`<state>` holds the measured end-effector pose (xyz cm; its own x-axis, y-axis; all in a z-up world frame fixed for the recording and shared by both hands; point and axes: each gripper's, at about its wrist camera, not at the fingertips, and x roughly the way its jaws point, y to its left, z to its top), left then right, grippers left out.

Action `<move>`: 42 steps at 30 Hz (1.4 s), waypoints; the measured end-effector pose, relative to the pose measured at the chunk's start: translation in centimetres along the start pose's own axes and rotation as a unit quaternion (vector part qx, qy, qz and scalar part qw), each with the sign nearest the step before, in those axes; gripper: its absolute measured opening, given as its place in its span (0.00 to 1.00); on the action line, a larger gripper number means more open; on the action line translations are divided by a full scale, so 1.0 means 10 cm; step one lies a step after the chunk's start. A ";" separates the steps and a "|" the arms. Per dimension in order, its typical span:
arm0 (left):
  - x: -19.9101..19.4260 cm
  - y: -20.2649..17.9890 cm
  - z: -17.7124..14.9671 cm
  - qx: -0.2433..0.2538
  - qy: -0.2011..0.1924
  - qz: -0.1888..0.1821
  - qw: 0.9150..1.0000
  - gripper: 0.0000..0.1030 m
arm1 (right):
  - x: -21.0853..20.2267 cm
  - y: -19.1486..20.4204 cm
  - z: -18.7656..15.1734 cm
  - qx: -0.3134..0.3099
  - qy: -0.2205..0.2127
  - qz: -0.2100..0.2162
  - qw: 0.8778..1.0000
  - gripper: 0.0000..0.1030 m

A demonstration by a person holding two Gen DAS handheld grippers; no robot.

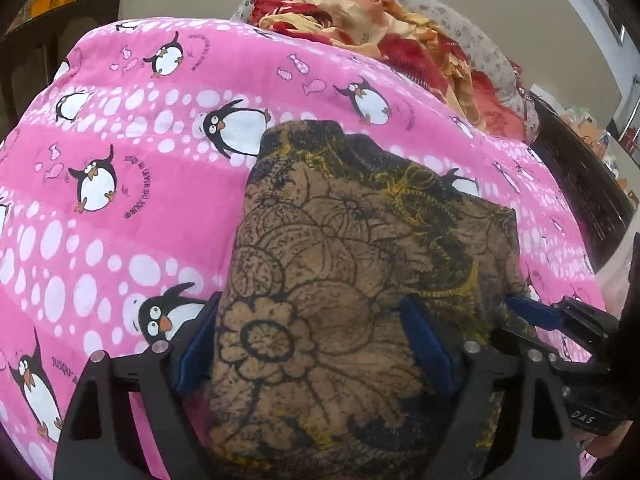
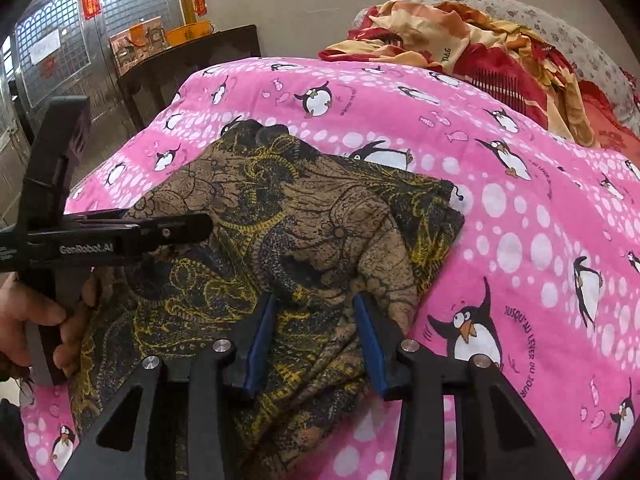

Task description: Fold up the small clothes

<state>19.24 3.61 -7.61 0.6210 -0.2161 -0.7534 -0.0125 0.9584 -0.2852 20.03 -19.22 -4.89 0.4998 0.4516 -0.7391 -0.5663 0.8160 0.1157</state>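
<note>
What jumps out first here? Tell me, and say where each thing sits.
The bright pink penguin-print sheet fills most of both views, spread over the whole surface. On it, in the near middle, lies a brown floral garment with black and yellow patterning, partly folded, its fabric running between the blue-padded fingers of the left gripper and the right gripper. At the far end sits a rumpled red and yellow blanket.
</note>
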 end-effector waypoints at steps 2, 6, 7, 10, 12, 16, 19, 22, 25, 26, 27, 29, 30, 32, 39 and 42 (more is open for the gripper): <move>0.01 -0.01 0.00 0.003 0.002 -0.001 1.000 0.86 | -0.15 0.13 0.05 -0.012 0.002 -0.006 1.000 0.42; 0.01 -0.01 -0.01 0.004 0.002 -0.001 1.000 0.87 | -0.60 0.56 -0.02 -0.084 -0.023 0.043 0.995 0.42; 0.02 -0.02 -0.01 0.005 0.002 0.001 1.000 0.87 | -0.67 0.68 -0.09 -0.102 -0.024 0.058 0.993 0.42; 0.04 -0.04 0.02 0.010 0.007 0.003 1.000 0.90 | -0.50 0.90 -0.38 -0.140 0.022 0.038 0.989 0.56; 0.06 -0.06 0.03 0.011 0.014 -0.004 1.000 0.96 | -0.31 0.84 -0.63 -0.129 0.030 0.011 0.991 0.67; 0.14 -0.15 0.09 0.027 0.034 0.001 0.999 1.00 | -0.36 0.81 -0.70 -0.104 0.004 0.016 0.994 0.73; 0.15 -0.14 0.10 0.027 0.037 -0.002 0.999 1.00 | -0.37 0.84 -0.73 -0.110 0.003 0.023 0.994 0.82; 0.16 -0.19 0.08 0.041 0.043 0.012 0.998 1.00 | -0.35 0.84 -0.73 -0.109 0.013 0.026 0.994 0.84; 0.16 -0.18 0.09 0.045 0.046 0.006 0.998 1.00 | -0.42 0.88 -0.60 -0.106 0.014 0.020 0.994 0.84; 0.17 -0.18 0.10 0.042 0.045 0.002 0.998 1.00 | -0.48 0.90 -0.55 -0.098 0.006 0.013 0.995 0.84; 0.17 -0.18 0.11 0.038 0.041 -0.001 0.998 1.00 | -0.60 0.93 -0.53 -0.089 -0.010 0.012 0.996 0.84; 0.16 -0.17 0.10 0.030 0.031 -0.002 0.999 1.00 | -0.84 1.00 -0.48 -0.078 -0.049 0.030 0.995 0.84; 0.14 -0.16 0.08 0.028 0.028 -0.001 0.999 1.00 | -0.94 1.05 -0.47 -0.073 -0.065 0.040 0.994 0.84; 0.14 -0.16 0.08 0.028 0.027 0.000 0.999 1.00 | -1.01 1.15 -0.43 -0.069 -0.066 0.058 0.994 0.84; 0.05 -0.11 0.03 0.012 0.018 -0.011 1.000 1.00 | -0.44 0.96 -0.86 -0.019 0.050 -0.004 0.999 0.69; -0.11 -0.06 0.11 -0.001 0.002 -0.028 1.000 1.00 | -0.44 0.97 -0.86 -0.020 0.050 -0.007 0.999 0.71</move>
<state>19.39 3.51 -5.99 0.6176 -0.2708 -0.7384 0.0209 0.9442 -0.3288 6.74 -16.41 -6.19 0.4413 0.4004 -0.8031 -0.5867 0.8059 0.0794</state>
